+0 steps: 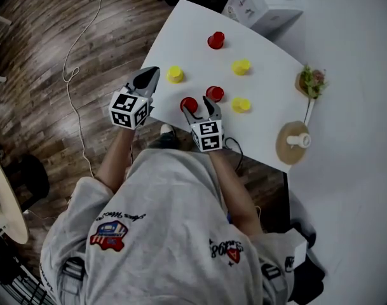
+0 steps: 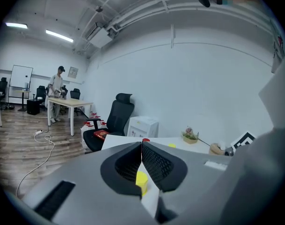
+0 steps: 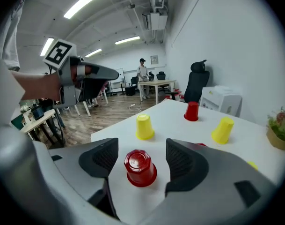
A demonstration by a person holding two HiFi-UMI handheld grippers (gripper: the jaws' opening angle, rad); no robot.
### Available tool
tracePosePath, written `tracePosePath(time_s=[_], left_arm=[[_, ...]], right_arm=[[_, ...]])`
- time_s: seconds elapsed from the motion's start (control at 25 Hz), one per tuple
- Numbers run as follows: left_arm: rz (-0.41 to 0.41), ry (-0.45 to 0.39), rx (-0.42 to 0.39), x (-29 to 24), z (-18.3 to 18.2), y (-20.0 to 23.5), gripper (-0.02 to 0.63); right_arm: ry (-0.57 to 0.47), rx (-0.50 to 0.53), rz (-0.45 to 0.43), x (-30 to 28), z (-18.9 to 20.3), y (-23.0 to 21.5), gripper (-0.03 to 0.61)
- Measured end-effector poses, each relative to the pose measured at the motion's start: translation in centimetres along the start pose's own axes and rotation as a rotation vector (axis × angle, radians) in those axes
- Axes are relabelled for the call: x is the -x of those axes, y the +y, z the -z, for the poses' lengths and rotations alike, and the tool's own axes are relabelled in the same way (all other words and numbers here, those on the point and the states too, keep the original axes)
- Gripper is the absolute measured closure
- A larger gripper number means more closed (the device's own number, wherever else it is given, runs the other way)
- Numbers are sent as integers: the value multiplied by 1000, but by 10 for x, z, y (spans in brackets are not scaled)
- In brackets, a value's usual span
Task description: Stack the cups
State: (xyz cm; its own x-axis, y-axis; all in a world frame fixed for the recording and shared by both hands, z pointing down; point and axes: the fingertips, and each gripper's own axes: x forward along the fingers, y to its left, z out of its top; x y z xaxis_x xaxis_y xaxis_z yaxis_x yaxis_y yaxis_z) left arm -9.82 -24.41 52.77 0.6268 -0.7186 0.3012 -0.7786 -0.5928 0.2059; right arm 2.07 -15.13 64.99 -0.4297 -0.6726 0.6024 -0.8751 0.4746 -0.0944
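Note:
Several upside-down cups stand on the white table. My right gripper is open around a red cup, which stands between the jaws with a gap on each side. A second red cup is just right of it, a third at the far edge. Yellow cups stand at the left, far right and near right. My left gripper hovers shut and empty at the table's left edge, beside the left yellow cup.
A white box stands past the table's far edge. A small plant and a round wooden stand sit at the table's right end. A cable lies on the wood floor. A person stands far off.

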Motion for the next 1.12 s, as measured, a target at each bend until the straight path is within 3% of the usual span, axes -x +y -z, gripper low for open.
tracePosePath(time_s=[0.2, 0.44, 0.72, 1.12], left_arm=[[24, 18, 4, -14, 2, 7, 607], [18, 36, 0, -26, 9, 8, 607], [-35, 26, 10, -15, 10, 23, 607], [-113, 22, 29, 29, 23, 47, 607]], right_arm=[[113, -14, 6, -11, 27, 5, 292], [167, 60, -17, -21, 40, 5, 349], [96, 35, 12, -23, 21, -4, 366], [88, -96, 159, -50, -11, -41, 367]])
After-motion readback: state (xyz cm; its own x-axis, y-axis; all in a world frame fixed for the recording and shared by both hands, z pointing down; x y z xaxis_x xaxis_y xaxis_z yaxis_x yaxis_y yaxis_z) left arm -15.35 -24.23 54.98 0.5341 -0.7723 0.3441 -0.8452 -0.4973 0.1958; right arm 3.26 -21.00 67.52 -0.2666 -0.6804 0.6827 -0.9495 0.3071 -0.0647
